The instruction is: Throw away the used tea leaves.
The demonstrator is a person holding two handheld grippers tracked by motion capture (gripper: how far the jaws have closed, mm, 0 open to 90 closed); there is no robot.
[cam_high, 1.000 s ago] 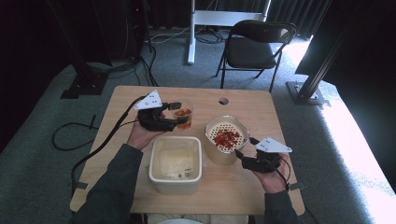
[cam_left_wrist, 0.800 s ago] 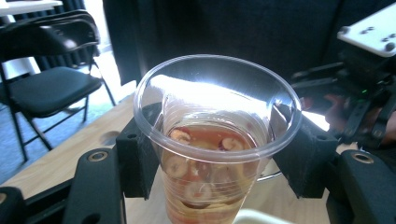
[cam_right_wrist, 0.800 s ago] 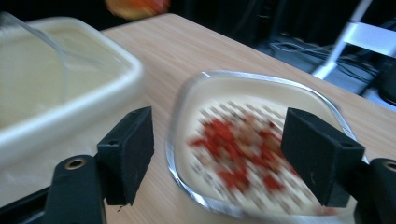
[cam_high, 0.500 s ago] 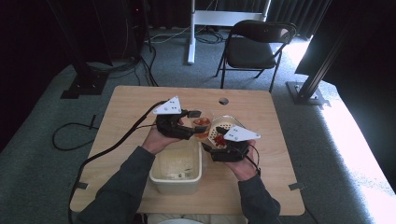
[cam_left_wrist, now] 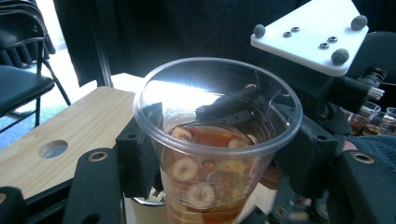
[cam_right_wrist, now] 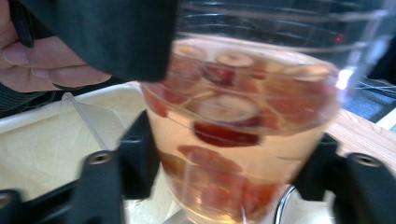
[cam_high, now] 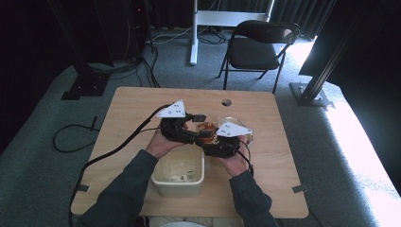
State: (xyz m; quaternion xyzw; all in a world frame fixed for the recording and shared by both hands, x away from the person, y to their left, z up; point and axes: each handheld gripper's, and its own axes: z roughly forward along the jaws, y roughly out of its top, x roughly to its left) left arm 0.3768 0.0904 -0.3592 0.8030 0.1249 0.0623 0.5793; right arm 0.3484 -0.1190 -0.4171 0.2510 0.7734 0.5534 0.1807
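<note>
**Both grippers meet at the cup of fruit and liquid**

You have the clear plastic cup [cam_left_wrist: 212, 140] clamped in your left gripper [cam_high: 182, 127], jaws pressing its walls on both sides. The cup stands upright and carries amber liquid with red and pale round slices.

Your right gripper [cam_high: 222, 142] has just been closing its jaws, with the same cup between them; in the right gripper view the pads sit against the cup's lower walls on each side.

In the high view, both grippers meet above the middle of the wooden surface [cam_high: 137, 101], just beyond the cream tub [cam_high: 178, 187]. Tub holds a thin straw-like stick [cam_right_wrist: 86, 123].
</note>
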